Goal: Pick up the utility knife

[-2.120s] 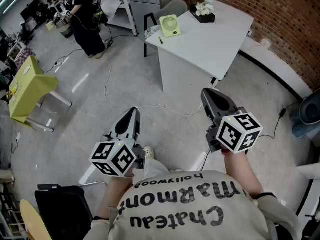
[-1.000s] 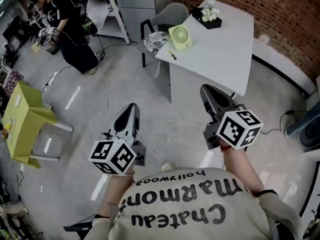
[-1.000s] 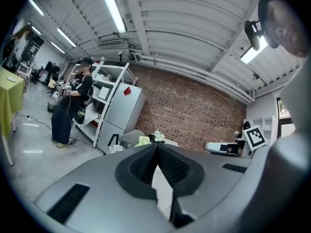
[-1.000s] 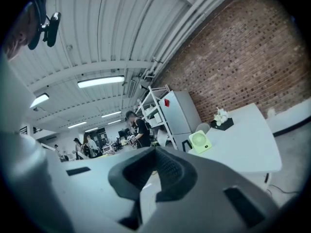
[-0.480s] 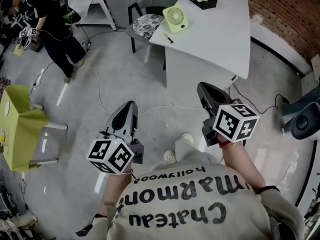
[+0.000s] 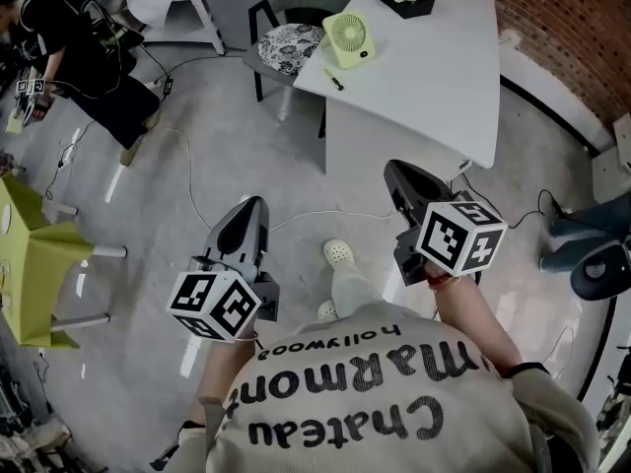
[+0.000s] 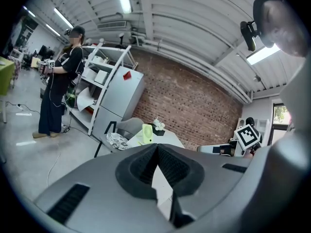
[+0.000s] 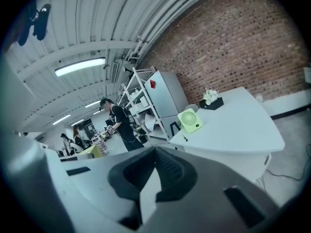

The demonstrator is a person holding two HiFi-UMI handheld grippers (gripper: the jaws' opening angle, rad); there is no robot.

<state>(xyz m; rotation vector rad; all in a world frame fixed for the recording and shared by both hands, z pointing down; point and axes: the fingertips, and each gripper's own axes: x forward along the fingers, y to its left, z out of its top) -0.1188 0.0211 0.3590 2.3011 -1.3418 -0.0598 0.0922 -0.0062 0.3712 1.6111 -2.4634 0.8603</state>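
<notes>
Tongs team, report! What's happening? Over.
Left tongs shut, empty. Right tongs shut, empty. Small slim item, maybe the knife, on white table by green fan, not reached. Floor cable ahead.

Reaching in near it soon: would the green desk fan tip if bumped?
Likely light: the fan is small, seemingly plastic. It stands thin and upright on the white table, so a bump probably topples or slides it.
</notes>
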